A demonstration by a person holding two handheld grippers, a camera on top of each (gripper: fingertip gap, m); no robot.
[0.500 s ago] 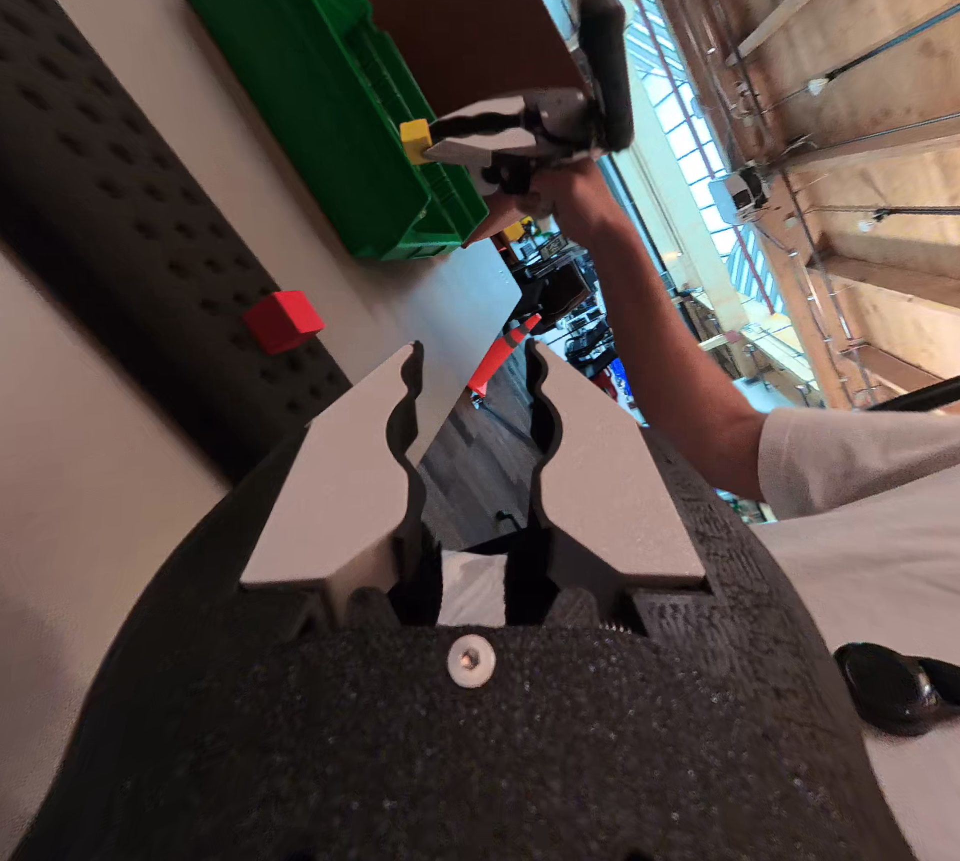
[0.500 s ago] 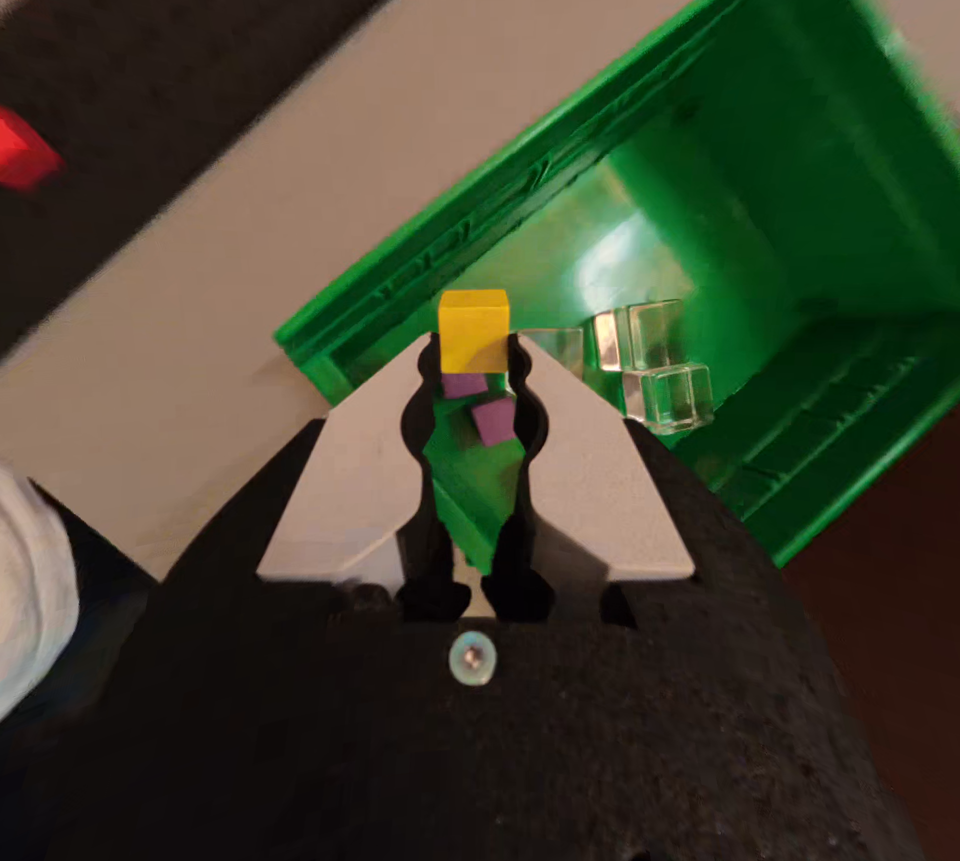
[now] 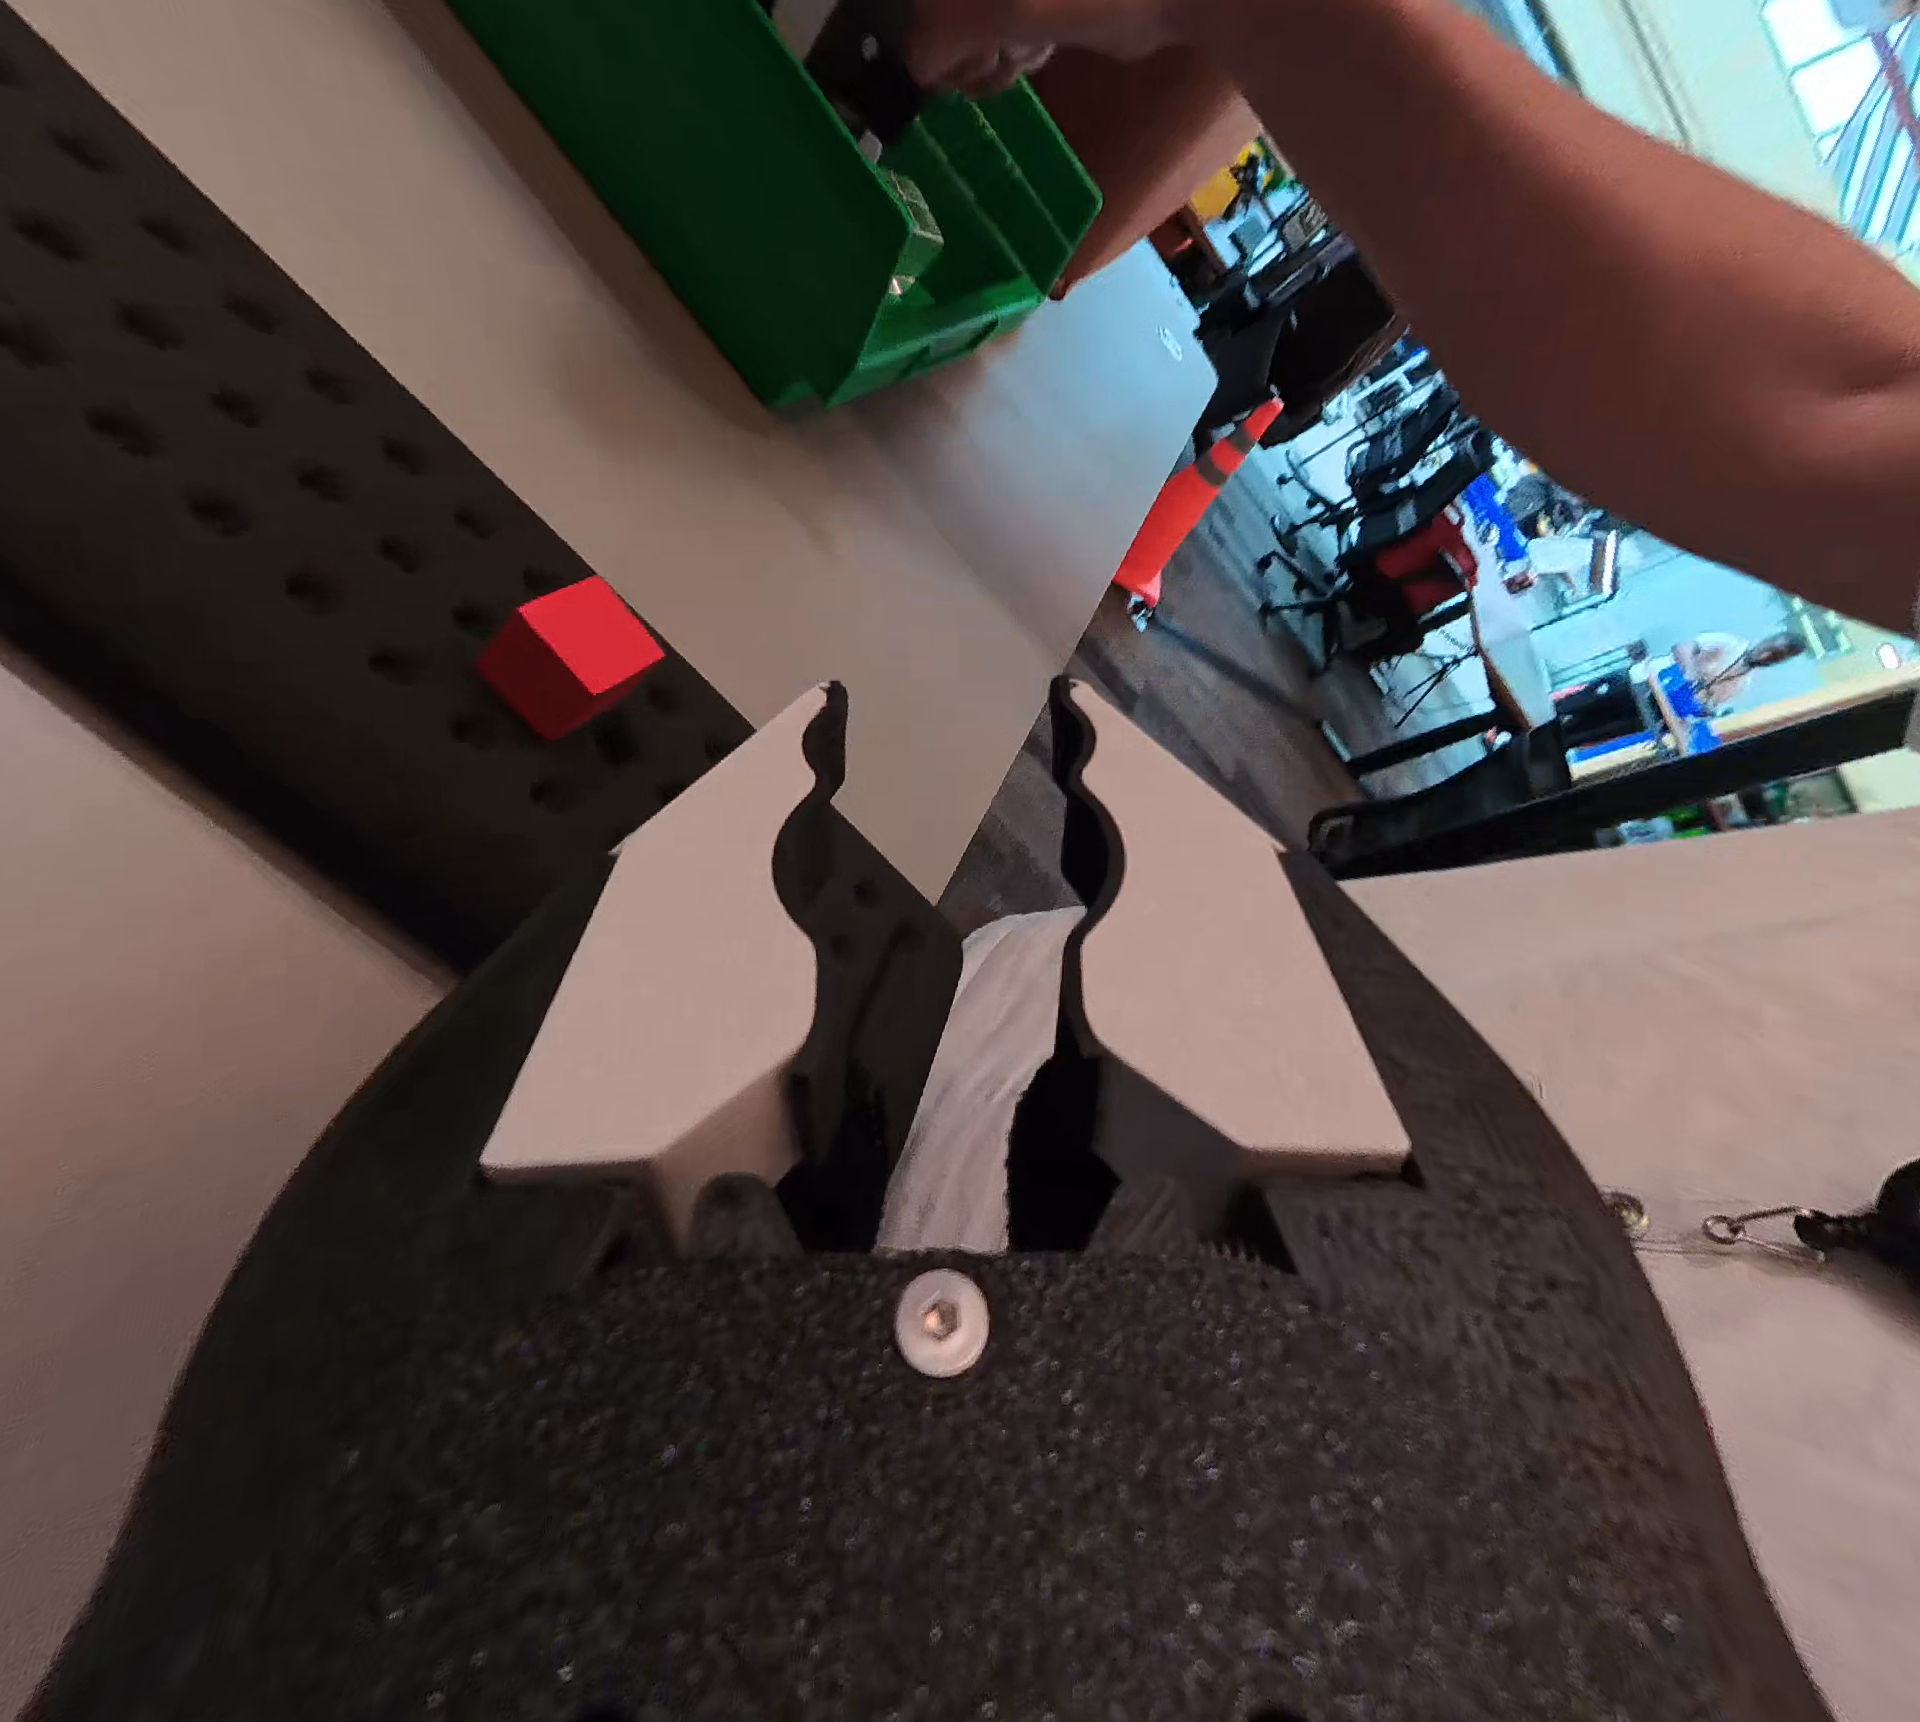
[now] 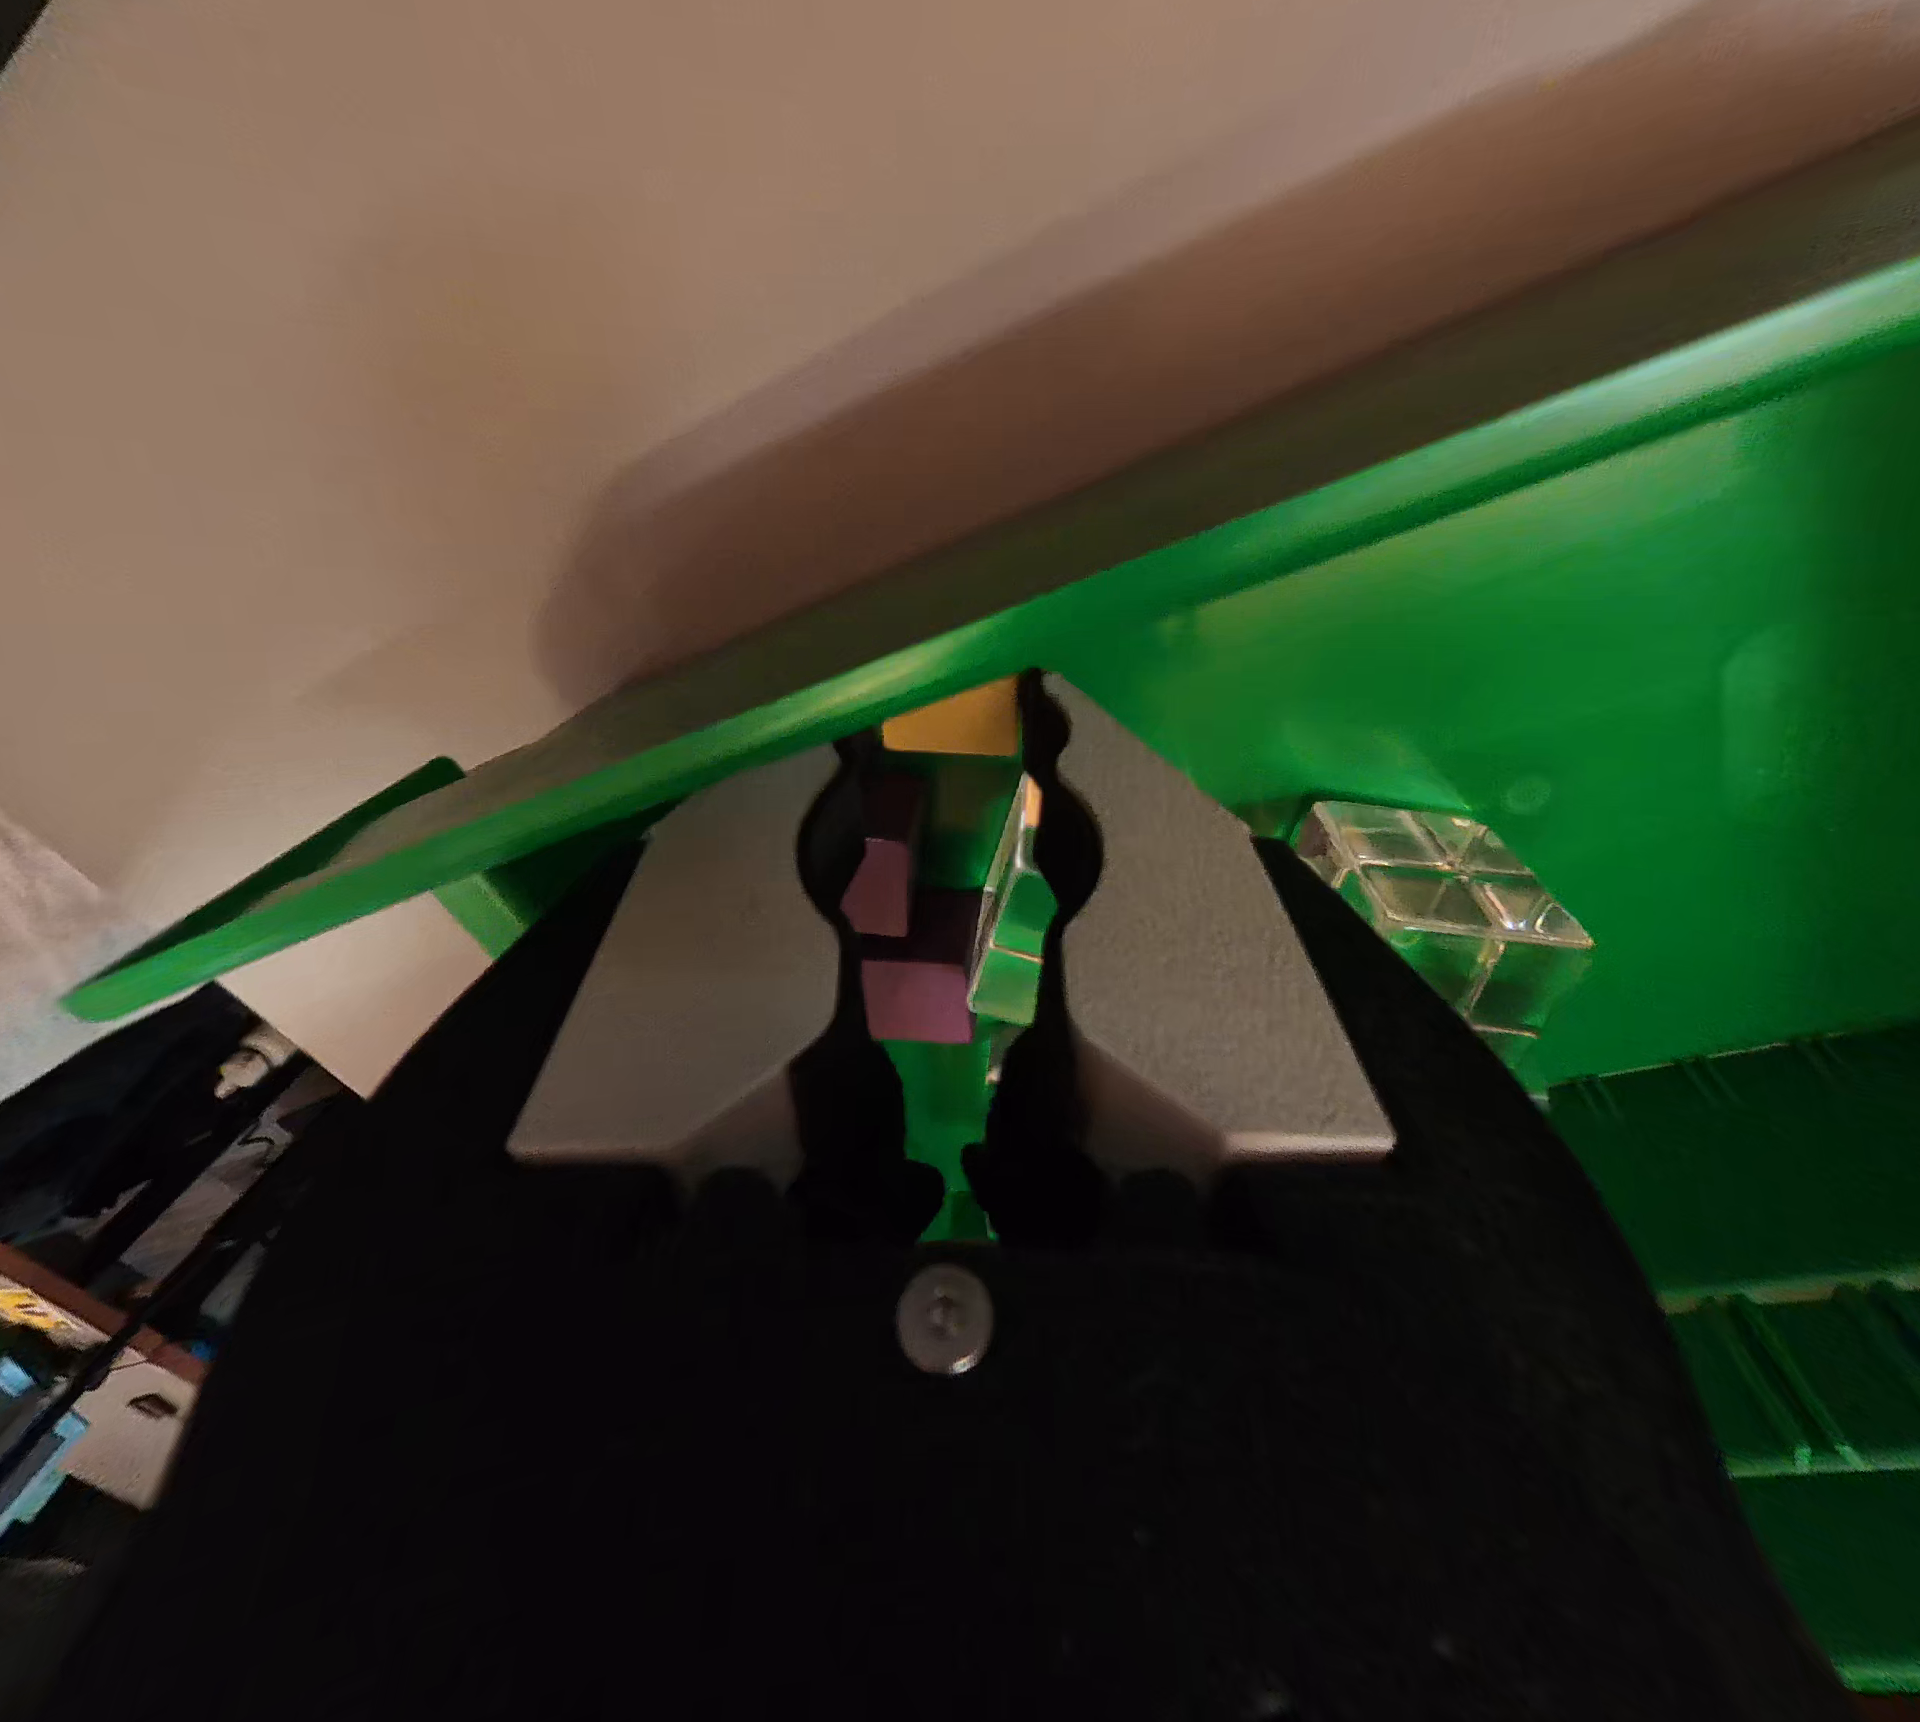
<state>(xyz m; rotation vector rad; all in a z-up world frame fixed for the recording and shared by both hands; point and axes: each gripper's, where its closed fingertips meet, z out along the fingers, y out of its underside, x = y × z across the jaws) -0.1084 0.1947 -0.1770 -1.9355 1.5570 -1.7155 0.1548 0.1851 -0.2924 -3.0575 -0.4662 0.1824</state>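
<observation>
Gripping the yellow cube inside the green bin, your right claw should lower gently beside the purple cubes and clear cubes; your left claw hangs released, near the red cube on the worktop.

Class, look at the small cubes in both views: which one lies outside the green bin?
The red cube. It sits alone on the black perforated mat, while the yellow cube, purple cubes and clear cubes are all inside the green bin.
</observation>
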